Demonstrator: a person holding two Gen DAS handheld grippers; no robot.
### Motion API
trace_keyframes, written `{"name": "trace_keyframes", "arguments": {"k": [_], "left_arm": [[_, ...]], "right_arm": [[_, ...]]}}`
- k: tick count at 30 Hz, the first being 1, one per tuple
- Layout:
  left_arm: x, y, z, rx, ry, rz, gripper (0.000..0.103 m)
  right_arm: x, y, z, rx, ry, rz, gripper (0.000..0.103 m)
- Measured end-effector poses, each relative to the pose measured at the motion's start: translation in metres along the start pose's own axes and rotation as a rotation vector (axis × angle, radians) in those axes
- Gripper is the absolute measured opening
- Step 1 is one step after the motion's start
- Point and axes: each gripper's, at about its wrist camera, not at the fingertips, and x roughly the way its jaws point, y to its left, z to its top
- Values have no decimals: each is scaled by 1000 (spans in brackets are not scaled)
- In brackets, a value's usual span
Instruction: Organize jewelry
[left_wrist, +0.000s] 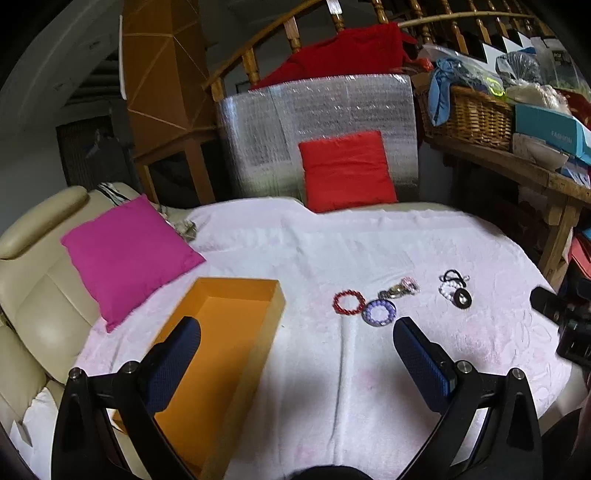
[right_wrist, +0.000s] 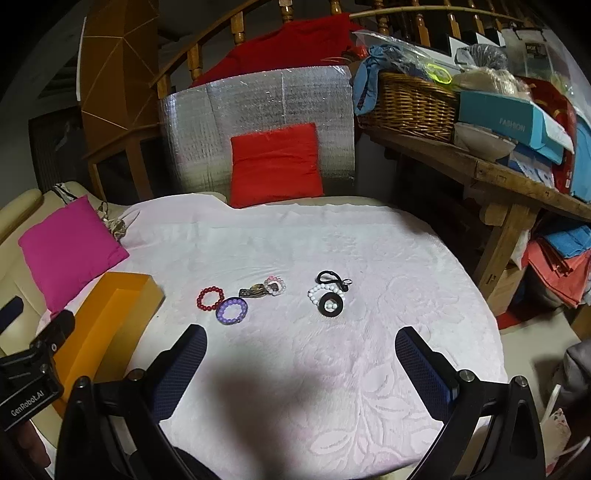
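Observation:
Several pieces of jewelry lie on a white towel (right_wrist: 295, 240): a red bead bracelet (right_wrist: 209, 297), a purple bead bracelet (right_wrist: 231, 311), a brown clip (right_wrist: 252, 291), a pink-white bracelet (right_wrist: 275, 285), a white bead bracelet (right_wrist: 325, 291), a black ring (right_wrist: 330, 304) and a black hair tie (right_wrist: 328, 276). An open orange box (left_wrist: 229, 332) sits at the left, also in the right wrist view (right_wrist: 110, 317). My left gripper (left_wrist: 295, 332) is open, hovering between box and bracelets (left_wrist: 347, 302). My right gripper (right_wrist: 301, 339) is open, empty, short of the jewelry.
A magenta cushion (left_wrist: 125, 254) lies on the beige sofa at left; a red cushion (left_wrist: 347, 170) leans on a silver foil panel behind. A wooden bench (right_wrist: 498, 177) with a wicker basket (right_wrist: 410, 105) and boxes stands to the right.

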Motion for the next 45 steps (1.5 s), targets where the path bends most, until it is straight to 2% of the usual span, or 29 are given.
{"name": "trace_keyframes", "arguments": {"k": [4,9,11,16,17,19,23,29,31,32,34,35,37,40,45], "left_arm": [[32,-1,-6,-5,65,-62,103],[89,-7,-16,2,156,-127,103],[115,-12,-17,3,199,-154,103],[166,-21,-15,-35,286,-204,103],[174,-25,-15,-40,297,-214,103],[193,-36,-15,-41,327,-224,103],[218,-54,-15,-29,355,-253,103],[251,-79,-15,-51,417,-318,74],[260,-84,-17,-63,435,-338,51],[264,-86,-18,-69,448,-351,45],[267,-86,-21,-92,441,-368,39],[267,-86,-21,-94,430,-375,37],[267,-84,-21,-94,434,-386,13],[259,-77,-23,-129,432,-433,8],[233,-67,-33,-130,414,-457,7]], "right_arm": [[29,-29,1,35,-3,34,103],[97,-76,-2,75,86,44,103],[121,-87,-2,96,124,65,95],[175,-99,2,172,213,150,81],[187,-98,2,179,237,159,74],[213,-95,3,186,291,157,63],[245,-93,6,198,350,140,55],[271,-101,1,234,403,156,45],[277,-101,-2,232,423,163,28],[279,-101,-2,230,425,164,23],[279,-97,-2,209,423,168,11],[278,-97,-2,205,418,169,9],[275,-95,-1,203,405,170,8],[263,-100,3,220,377,189,8],[243,-109,7,265,344,244,8]]}}
